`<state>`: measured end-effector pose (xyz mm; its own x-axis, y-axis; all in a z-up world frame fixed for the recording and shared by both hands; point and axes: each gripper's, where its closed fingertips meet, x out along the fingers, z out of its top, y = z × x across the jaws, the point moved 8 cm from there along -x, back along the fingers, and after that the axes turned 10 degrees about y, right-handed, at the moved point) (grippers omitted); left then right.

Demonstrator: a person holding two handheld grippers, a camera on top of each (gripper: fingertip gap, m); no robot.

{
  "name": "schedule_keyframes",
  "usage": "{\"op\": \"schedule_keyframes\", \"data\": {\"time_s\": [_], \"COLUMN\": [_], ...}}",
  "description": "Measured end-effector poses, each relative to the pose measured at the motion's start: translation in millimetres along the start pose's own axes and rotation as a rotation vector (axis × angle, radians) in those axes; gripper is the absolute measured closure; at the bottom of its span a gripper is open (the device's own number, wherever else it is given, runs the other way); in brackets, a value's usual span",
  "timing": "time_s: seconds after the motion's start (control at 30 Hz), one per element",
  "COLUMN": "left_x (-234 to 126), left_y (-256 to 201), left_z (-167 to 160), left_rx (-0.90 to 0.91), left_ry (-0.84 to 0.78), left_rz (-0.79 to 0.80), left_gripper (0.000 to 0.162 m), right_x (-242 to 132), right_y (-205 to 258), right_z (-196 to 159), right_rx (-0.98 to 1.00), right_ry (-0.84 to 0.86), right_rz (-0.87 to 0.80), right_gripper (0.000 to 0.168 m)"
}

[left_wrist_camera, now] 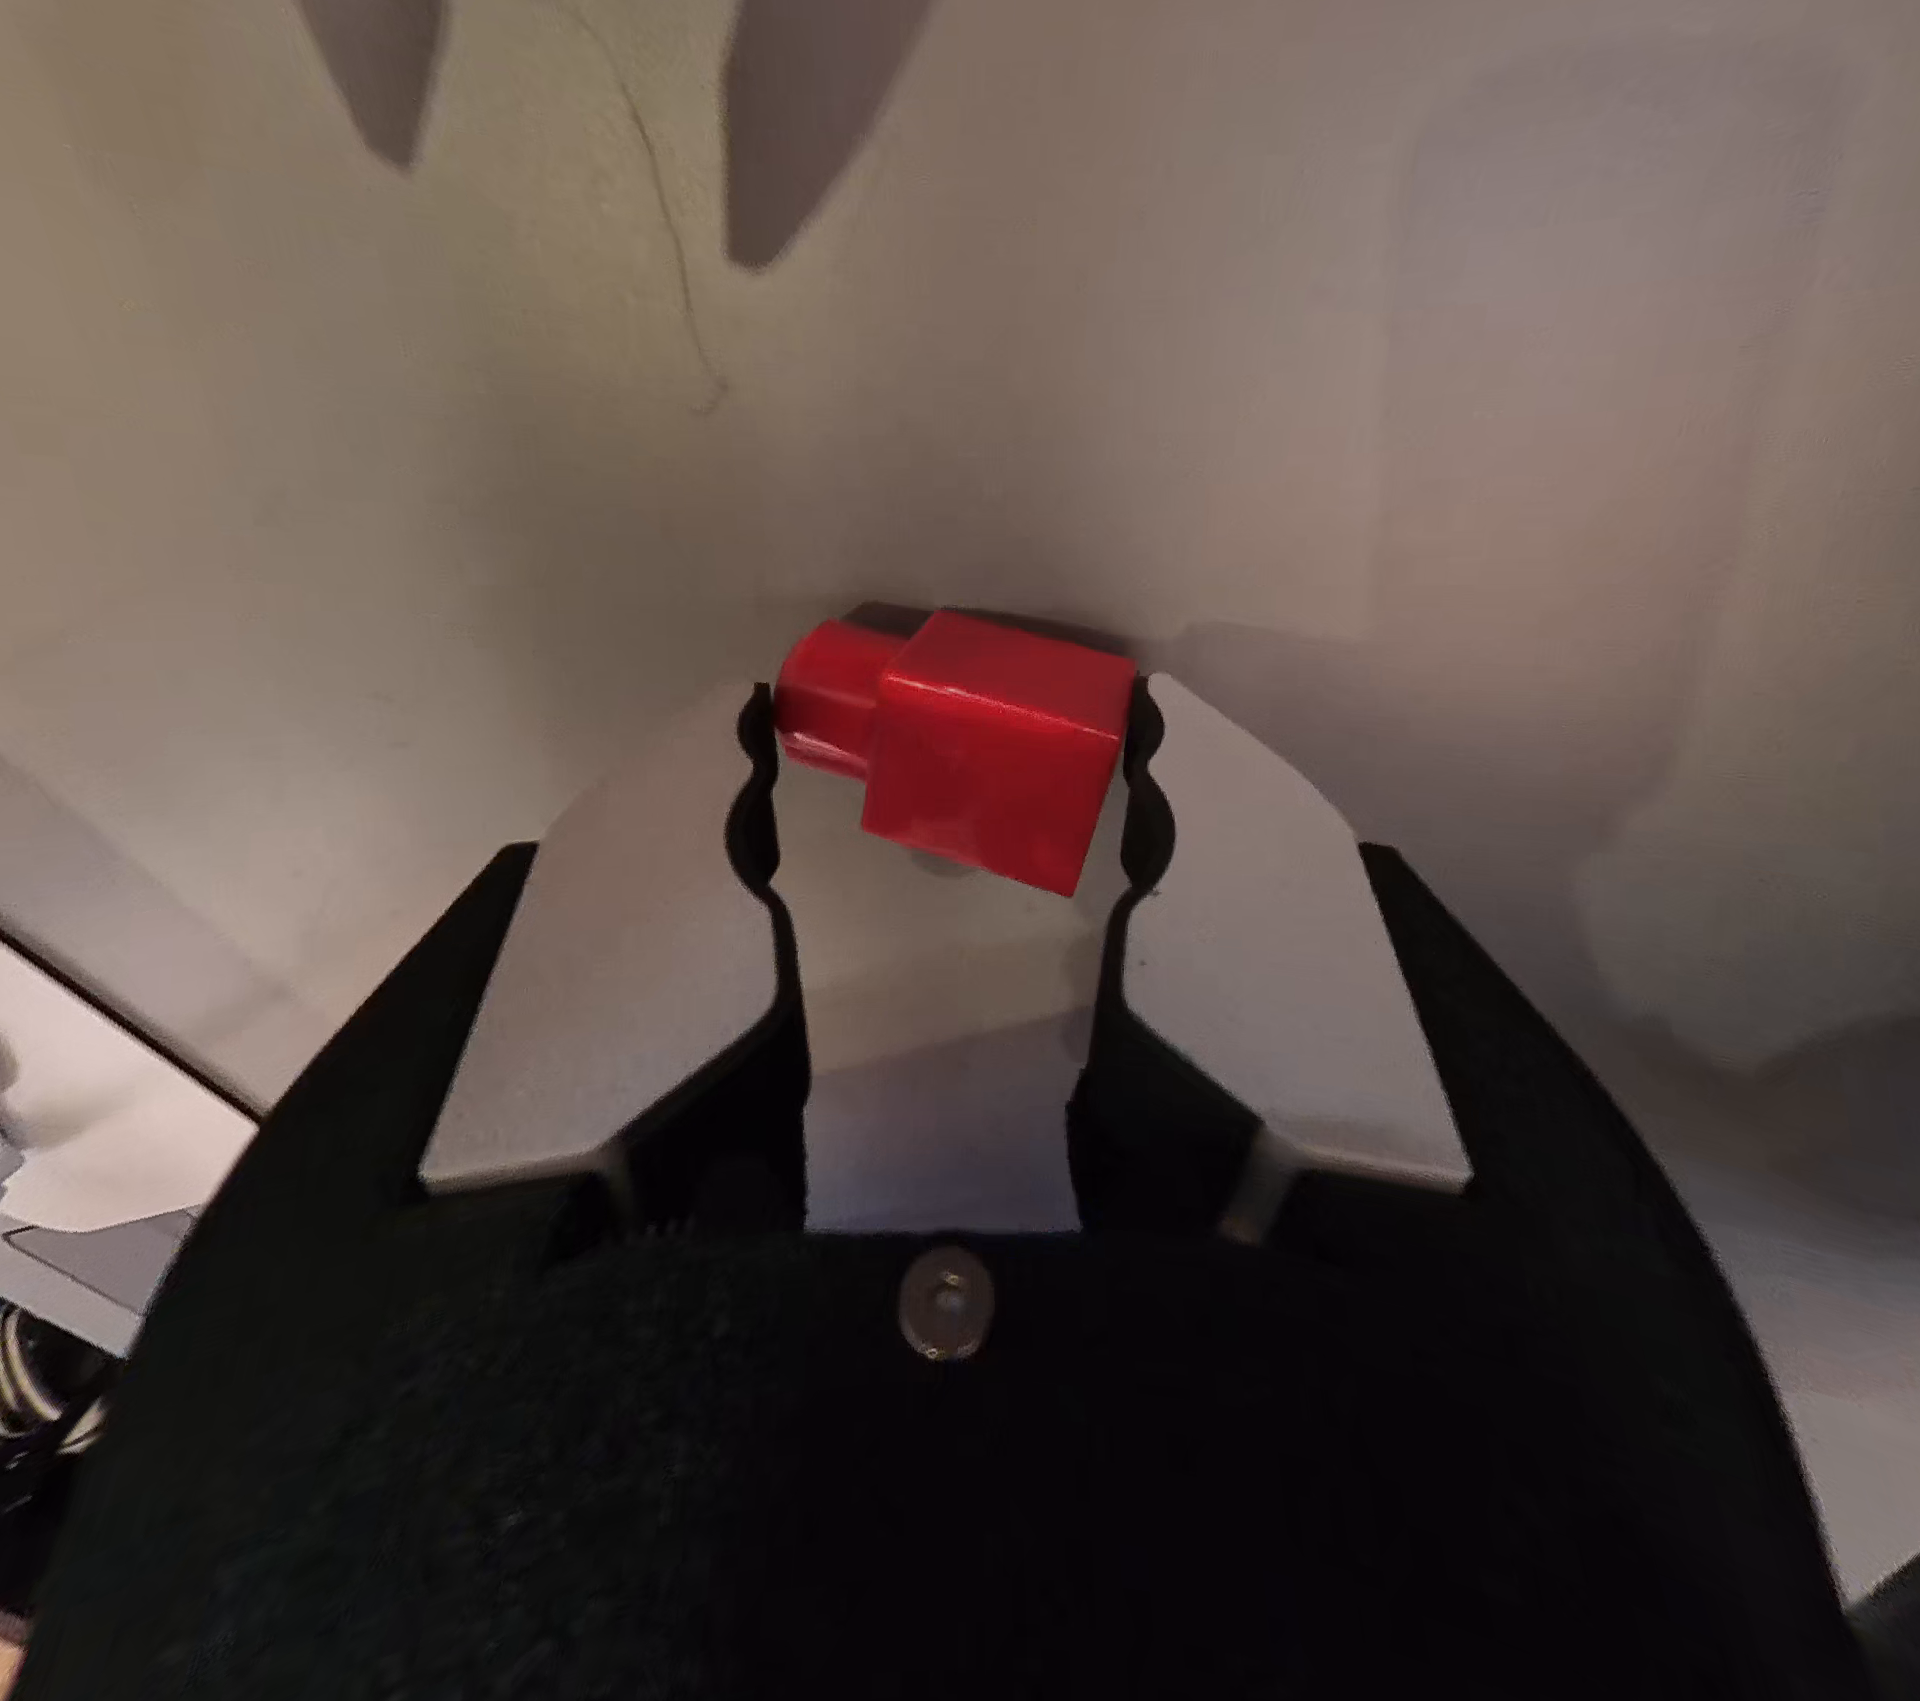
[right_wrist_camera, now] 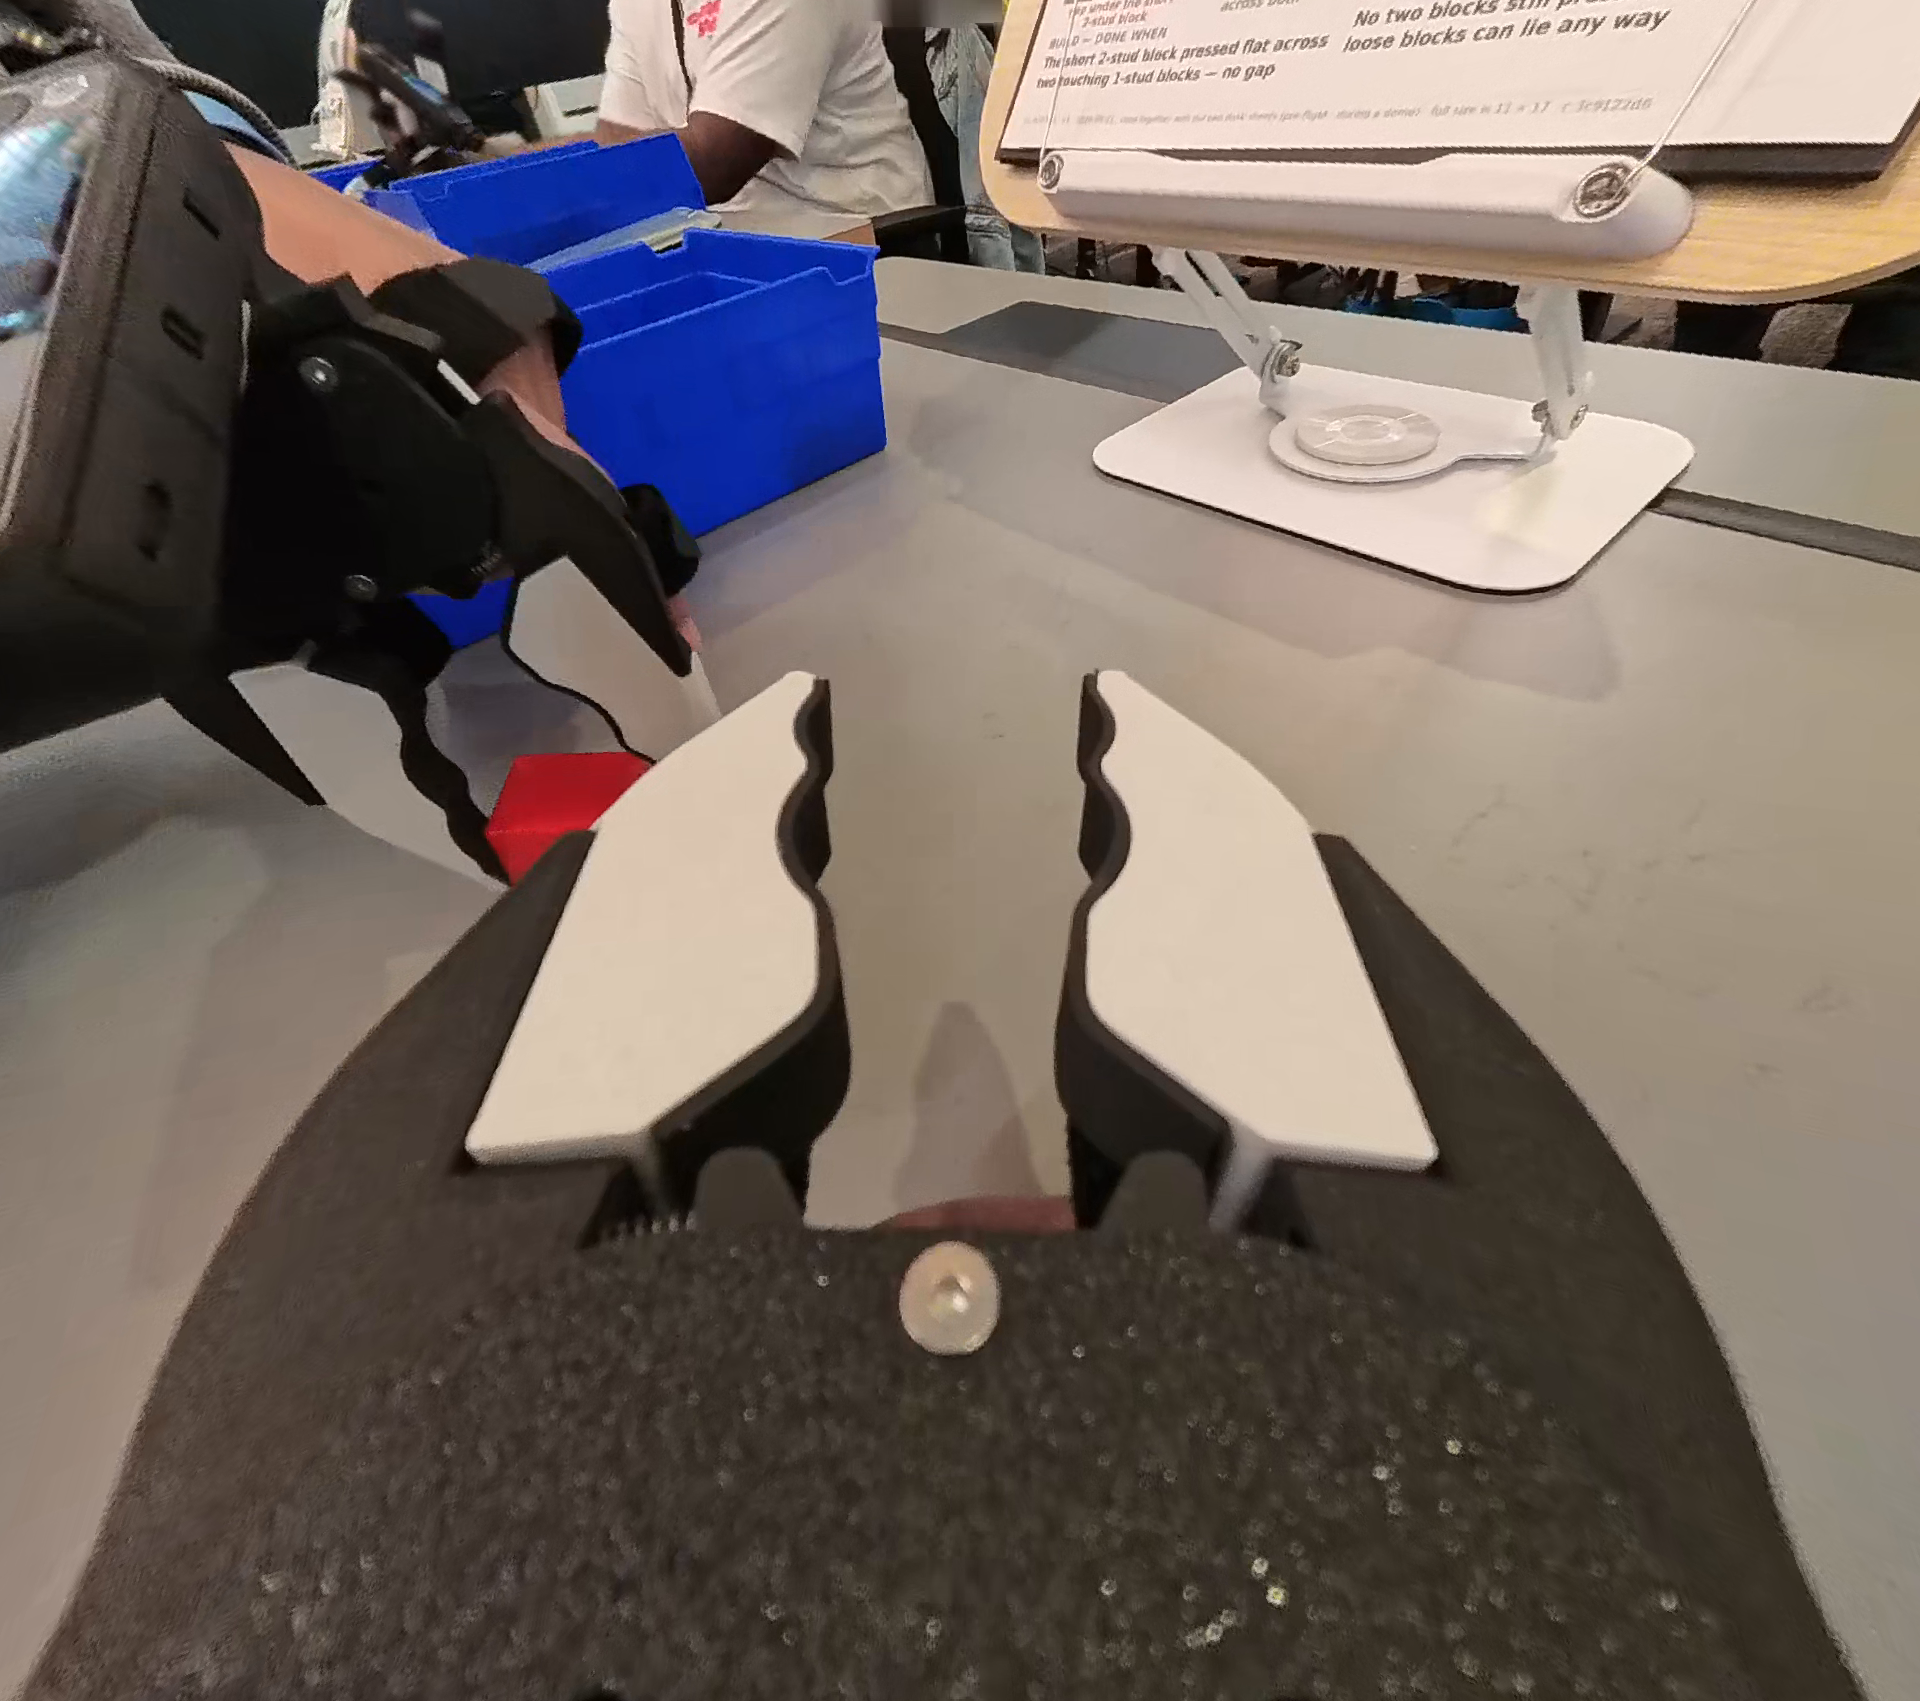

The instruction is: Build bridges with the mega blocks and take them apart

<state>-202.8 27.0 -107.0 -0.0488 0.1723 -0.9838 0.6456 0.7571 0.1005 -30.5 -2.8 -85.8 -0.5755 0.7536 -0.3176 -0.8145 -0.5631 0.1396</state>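
The red block lies on its side on the bench, between the left gripper's parted fingers, seemingly unclamped. Square up before closing. Right of the block, the right gripper hangs spread, empty.

A glossy, plain red plastic block lies on a matte grey tabletop. Both grippers have flat white finger plates edged in wavy black rubber on speckled black bodies. Behind stand solid bright blue plastic bins and a white metal stand under a pale wood board.
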Motion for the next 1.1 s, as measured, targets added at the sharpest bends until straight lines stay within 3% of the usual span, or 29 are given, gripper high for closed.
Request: {"op": "schedule_keyframes", "data": {"time_s": [0.17,0.3,0.4,0.57,0.8,1.1], "left_x": [-3.5,-36.4,-77.4,-111.7,-61.9,8.6], "left_y": [-0.9,-8.5,-14.9,-25.3,-9.9,50.6], "left_z": [-3.4,-22.7,-58.3,-159.0,-257.7,-295.6], "left_rx": [-0.043,-0.121,-0.241,-0.483,-0.658,-0.639], "left_ry": [0.003,-0.052,-0.125,-0.090,0.049,0.090], "left_rz": [0.010,0.064,0.135,0.268,0.261,0.130], "left_gripper": [0.092,0.088,0.089,0.089,0.088,0.089], "right_x": [0.0,-0.1,-0.2,1.4,8.3,9.9], "right_y": [-0.8,-0.9,-1.7,-3.0,-1.2,-0.3], "right_z": [-0.2,-0.9,-1.4,-2.5,-4.3,-6.4], "right_rx": [0.012,0.018,0.023,0.038,0.025,0.015], "right_ry": [0.001,0.005,0.008,0.016,0.041,0.048], "right_rz": [0.009,0.013,0.012,0.019,0.024,0.040], "right_gripper": [0.123,0.123,0.123,0.123,0.123,0.123]}}
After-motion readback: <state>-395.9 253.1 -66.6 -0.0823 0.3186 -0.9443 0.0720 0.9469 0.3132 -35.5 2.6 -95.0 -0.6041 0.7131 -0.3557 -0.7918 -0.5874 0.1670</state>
